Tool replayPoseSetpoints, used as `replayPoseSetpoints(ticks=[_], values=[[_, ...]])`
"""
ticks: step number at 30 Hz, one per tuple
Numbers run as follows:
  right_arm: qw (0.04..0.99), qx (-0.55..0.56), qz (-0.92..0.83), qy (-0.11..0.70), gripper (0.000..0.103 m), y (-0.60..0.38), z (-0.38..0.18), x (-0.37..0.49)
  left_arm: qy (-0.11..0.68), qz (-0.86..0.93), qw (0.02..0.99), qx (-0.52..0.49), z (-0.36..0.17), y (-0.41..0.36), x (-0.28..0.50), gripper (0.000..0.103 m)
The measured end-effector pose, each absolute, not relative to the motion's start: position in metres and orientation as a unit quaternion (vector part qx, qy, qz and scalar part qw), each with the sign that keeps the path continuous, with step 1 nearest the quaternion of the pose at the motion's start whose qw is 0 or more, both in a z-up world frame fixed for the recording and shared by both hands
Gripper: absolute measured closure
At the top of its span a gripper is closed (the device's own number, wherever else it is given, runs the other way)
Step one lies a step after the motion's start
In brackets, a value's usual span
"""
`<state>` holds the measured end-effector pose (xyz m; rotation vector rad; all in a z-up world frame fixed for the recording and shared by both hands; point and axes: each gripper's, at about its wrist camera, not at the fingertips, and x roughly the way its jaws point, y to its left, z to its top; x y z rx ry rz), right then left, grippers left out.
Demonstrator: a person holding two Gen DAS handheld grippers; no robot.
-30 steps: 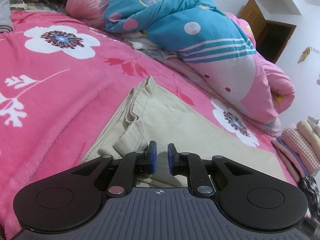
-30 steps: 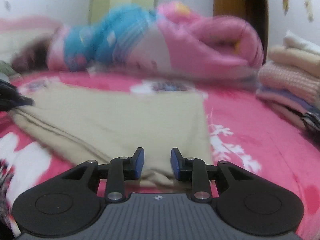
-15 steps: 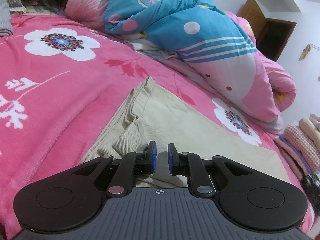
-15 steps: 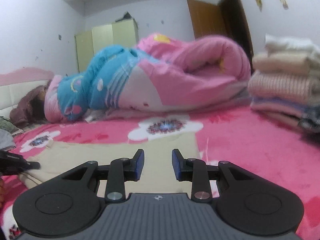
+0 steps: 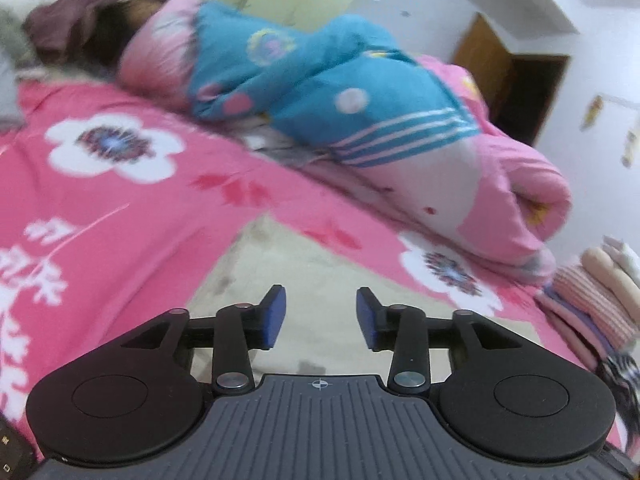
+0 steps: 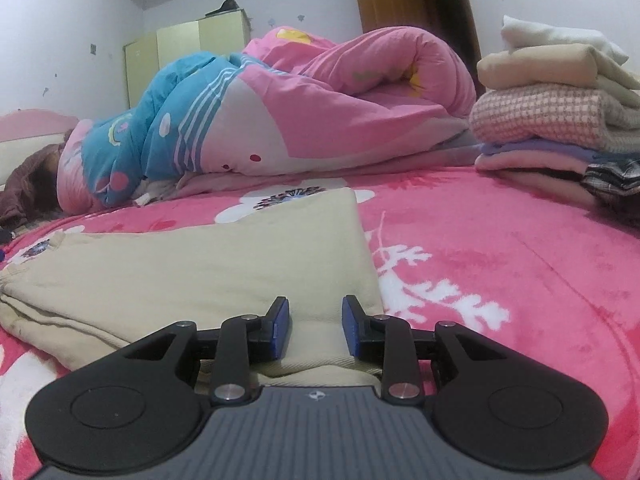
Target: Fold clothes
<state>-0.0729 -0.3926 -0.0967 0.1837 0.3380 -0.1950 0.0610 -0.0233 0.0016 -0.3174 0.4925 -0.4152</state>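
A beige garment (image 5: 304,280) lies folded flat on the pink flowered bed cover (image 5: 120,220). My left gripper (image 5: 320,314) hovers just above its near edge. Its jaws are opening, and nothing sits between the blue pads; the view is blurred by motion. In the right wrist view the same garment (image 6: 224,256) spreads out to the left, its ribbed hems at the far left. My right gripper (image 6: 316,326) is low over the garment's near right corner. Its jaws stand apart, and the cloth lies under them without being pinched.
A rolled pink and blue quilt (image 6: 320,112) runs along the far side of the bed. A stack of folded clothes (image 6: 552,120) stands at the right, and dark clothing is heaped at the far left. Bare pink cover (image 6: 500,248) lies between garment and stack.
My left jaws have gone from nearly shut to wide apart, and that gripper has lifted off the garment. My right gripper has settled lower over the garment's right corner, with its gap unchanged.
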Motion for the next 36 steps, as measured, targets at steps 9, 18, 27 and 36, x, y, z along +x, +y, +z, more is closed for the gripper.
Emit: replayPoseSetpoints(ticks=[9, 18, 27, 36], values=[[0.977, 0.092, -0.098, 0.165, 0.072, -0.392, -0.098, -0.075, 0.297, -0.224, 0.928, 0.01, -0.032, -0.079, 0.061, 0.056], [0.977, 0.088, -0.101, 0.166, 0.072, -0.391, -0.097, -0.074, 0.289, -0.193, 0.937, -0.04, -0.031, -0.051, 0.06, 0.056], [0.963, -0.009, -0.151, 0.224, 0.066, -0.364, -0.059, -0.061, 0.29, -0.185, 0.935, -0.088, -0.029, -0.038, 0.062, 0.057], [0.978, 0.017, -0.027, 0.205, 0.066, -0.304, -0.037, -0.036, 0.288, -0.18, 0.935, -0.098, -0.03, -0.035, 0.064, 0.057]])
